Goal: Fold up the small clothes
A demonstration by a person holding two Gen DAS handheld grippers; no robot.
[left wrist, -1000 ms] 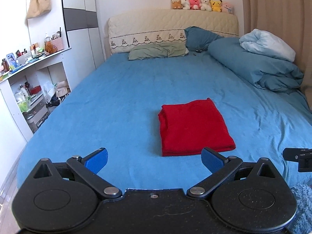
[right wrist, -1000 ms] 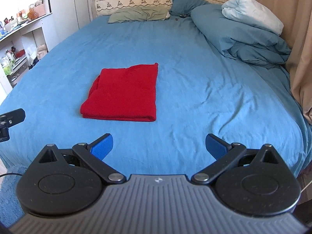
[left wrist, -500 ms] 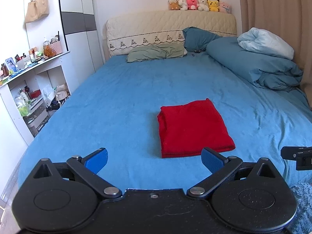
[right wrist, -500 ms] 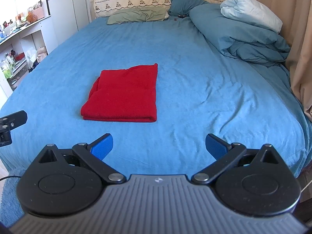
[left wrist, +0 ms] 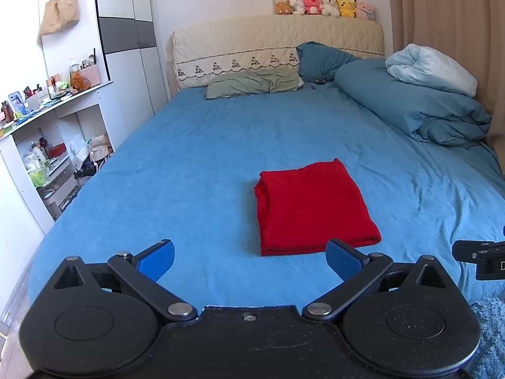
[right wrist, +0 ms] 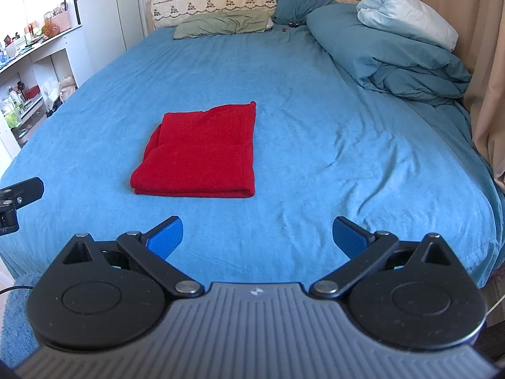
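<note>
Left gripper (left wrist: pixel 249 257): jaws standing spread wide, blue pads (left wrist: pixel 156 259) gripping nothing, hovering over the near edge of the bed.
Right gripper (right wrist: pixel 257 237): jaws likewise released and gaping, nothing lying between its blue pads (right wrist: pixel 165 237); it is showing at the right edge of the left wrist view as a black bracket.
Red garment (left wrist: pixel 312 210): lying folded flat on the blue sheet (left wrist: pixel 195 158), beyond both sets of jaws and touching neither — ahead and slightly right of the left gripper, ahead and to the left of the right gripper (right wrist: pixel 197 154).
Garment axis: long side running away from the grippers toward the headboard; thick folded edge facing the near side of the bed, looser layered edges bunching on its left side.
Bed surround: green pillow (left wrist: pixel 252 83) and dark blue pillow (left wrist: pixel 322 60) resting against the cream headboard (left wrist: pixel 277 36); rolled blue duvet (left wrist: pixel 410 110) with a pale bundle (left wrist: pixel 432 69) sitting on top, along the right side.
Further out: plush toys (left wrist: pixel 325 4) lining the headboard top — white shelves (left wrist: pixel 47 139) standing at left, beige curtain (left wrist: pixel 448 15) hanging at right.
</note>
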